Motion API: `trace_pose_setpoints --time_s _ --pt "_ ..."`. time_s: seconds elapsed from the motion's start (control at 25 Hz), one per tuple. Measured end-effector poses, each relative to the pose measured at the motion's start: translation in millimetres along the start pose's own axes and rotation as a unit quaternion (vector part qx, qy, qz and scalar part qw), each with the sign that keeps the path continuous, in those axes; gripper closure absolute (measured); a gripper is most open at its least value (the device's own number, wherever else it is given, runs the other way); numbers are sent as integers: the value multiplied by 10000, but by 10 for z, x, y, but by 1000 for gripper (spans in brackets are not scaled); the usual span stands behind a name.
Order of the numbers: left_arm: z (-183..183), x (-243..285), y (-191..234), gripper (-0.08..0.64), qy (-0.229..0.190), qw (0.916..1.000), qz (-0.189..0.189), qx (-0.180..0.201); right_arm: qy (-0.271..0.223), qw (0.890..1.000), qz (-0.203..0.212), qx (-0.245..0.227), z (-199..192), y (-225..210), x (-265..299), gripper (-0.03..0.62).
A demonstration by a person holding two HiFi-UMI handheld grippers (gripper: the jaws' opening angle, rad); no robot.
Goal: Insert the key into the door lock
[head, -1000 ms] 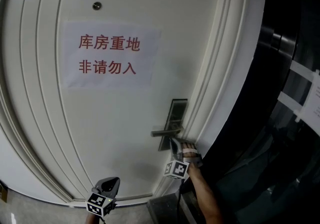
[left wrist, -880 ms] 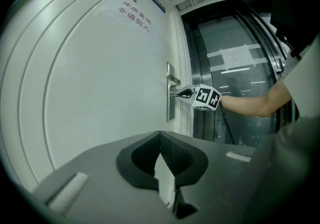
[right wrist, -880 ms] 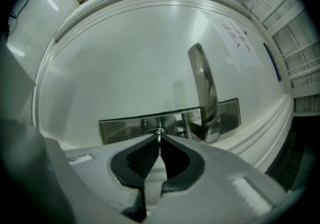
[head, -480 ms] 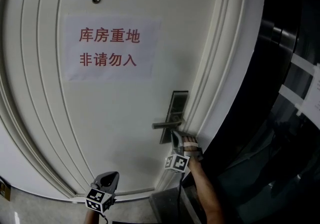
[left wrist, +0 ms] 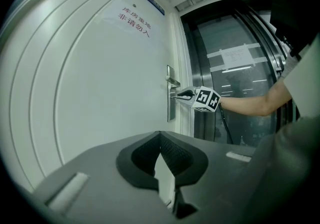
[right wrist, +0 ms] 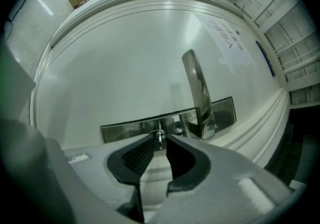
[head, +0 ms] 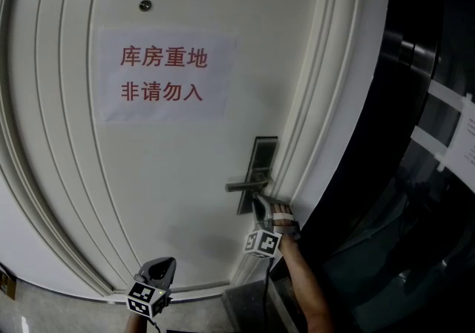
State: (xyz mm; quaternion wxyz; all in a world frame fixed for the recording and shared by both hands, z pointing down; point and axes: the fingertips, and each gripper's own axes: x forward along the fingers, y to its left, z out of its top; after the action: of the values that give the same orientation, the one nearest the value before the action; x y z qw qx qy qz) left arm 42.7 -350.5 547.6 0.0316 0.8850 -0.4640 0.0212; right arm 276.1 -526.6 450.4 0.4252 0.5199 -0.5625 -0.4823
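Since my right gripper's [right wrist: 160, 144] jaws have just been opening, they're apart now. The key [right wrist: 160, 135] sits between the tips, dead ahead, its shaft running straight into the lock plate [right wrist: 125, 128] beside the lever handle [right wrist: 197, 93]. My left gripper [left wrist: 160, 135], closed and empty, hangs well apart, low left.
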Motion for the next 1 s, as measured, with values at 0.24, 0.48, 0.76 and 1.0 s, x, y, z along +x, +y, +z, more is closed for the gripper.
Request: trace_pose_setpoints --time_s 0.24,0.48,0.76,1.0 --pt "11 -25 -49 557 -22 10000 -32 18 -52 10000 23 -33 -32 69 -27 466" --pt "17 -27 -117 557 -45 9999 -101 12 2 9998 58 177 5 23 -244 466" --pt "26 43 -251 557 -73 9996 -266 35 -137 9950 -130 985 -48 -49 -539 545" --pt "52 111 -344 557 -115 9991 -394 46 -121 9828 -254 1826 -103 -75 -771 591"
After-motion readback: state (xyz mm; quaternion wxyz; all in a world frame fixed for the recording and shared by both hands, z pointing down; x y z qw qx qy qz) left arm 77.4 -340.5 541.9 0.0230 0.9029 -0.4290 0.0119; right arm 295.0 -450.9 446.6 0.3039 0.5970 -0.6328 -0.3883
